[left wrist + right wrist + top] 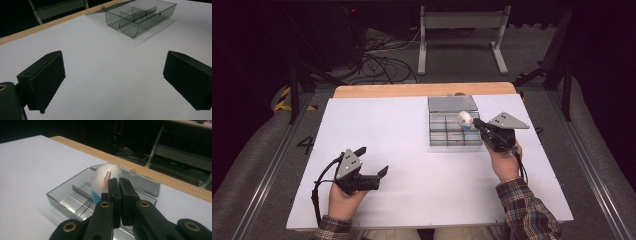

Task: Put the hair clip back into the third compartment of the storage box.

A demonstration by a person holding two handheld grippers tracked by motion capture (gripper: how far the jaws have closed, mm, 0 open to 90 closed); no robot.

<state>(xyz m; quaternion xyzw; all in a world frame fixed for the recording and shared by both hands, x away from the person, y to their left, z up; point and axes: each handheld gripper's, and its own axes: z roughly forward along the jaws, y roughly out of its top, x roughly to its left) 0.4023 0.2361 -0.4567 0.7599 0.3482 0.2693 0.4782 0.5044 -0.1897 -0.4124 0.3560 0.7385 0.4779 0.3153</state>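
Note:
A clear grey compartment box (454, 131) sits on the white table right of centre, its lid (452, 103) laid open behind it. My right gripper (477, 123) is over the box's right side, shut on a white fluffy object (465, 118) with a blue bit underneath. In the right gripper view the jaws (119, 182) are pressed together and the white object (106, 177), marked with a pinkish strip, hangs at their tips above the box (62, 199). My left gripper (373, 160) rests at the front left, open and holding nothing (115, 80). From there the box (140, 15) lies far ahead.
The white board (402, 150) covers a wooden table whose far edge (422, 90) shows behind the box. Beyond the table a metal stand (462, 35) and cables (377, 60) lie on the floor.

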